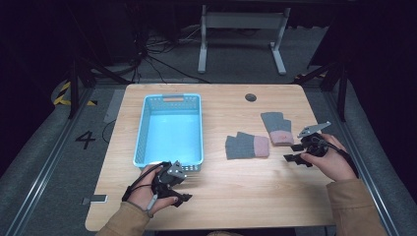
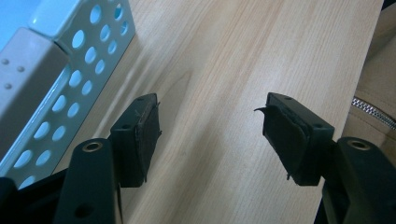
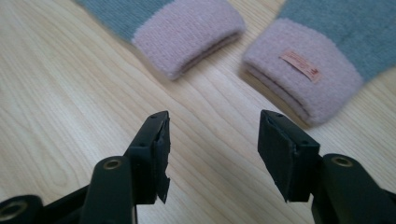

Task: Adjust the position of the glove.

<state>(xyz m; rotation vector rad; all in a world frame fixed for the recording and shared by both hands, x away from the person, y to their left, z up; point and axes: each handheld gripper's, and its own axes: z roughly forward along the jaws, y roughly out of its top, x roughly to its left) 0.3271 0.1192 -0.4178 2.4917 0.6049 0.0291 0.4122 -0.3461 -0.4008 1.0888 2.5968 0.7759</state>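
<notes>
**Operator:** My right gripper (image 1: pixel 296 152) sits at about 3 o'clock on the wooden table (image 1: pixel 231 196), jaws spread wide with nothing between them. In the right gripper view it faces the pink cuffs of two grey fingerless gloves. The near glove (image 1: pixel 247 146) lies at table centre; the far glove (image 1: pixel 277 127) lies at its 1 o'clock, just beside it and apart from it. My left gripper (image 1: pixel 178 192) rests at 7 o'clock, jaws also wide and empty, just beside the near wall of the blue perforated basket (image 1: pixel 141 132).

**Checker:** Judged step?

**Operator:** Approach to a glove cuff, probably for transfer to the basket. No glove is in it yet.

**Checker:** Failure modes?

**Operator:** Three.
1. The cuffs lie close together. A centred approach could pinch both, or push one aside.
2. The knit is soft and flat. A shallow bite may catch one layer only, and the glove may slip out during the lift.
3. A low lower jaw could scrape the table and shove the glove away.

**Checker:** Left side?

**Operator:** A careless move there could nudge the light basket.
</notes>
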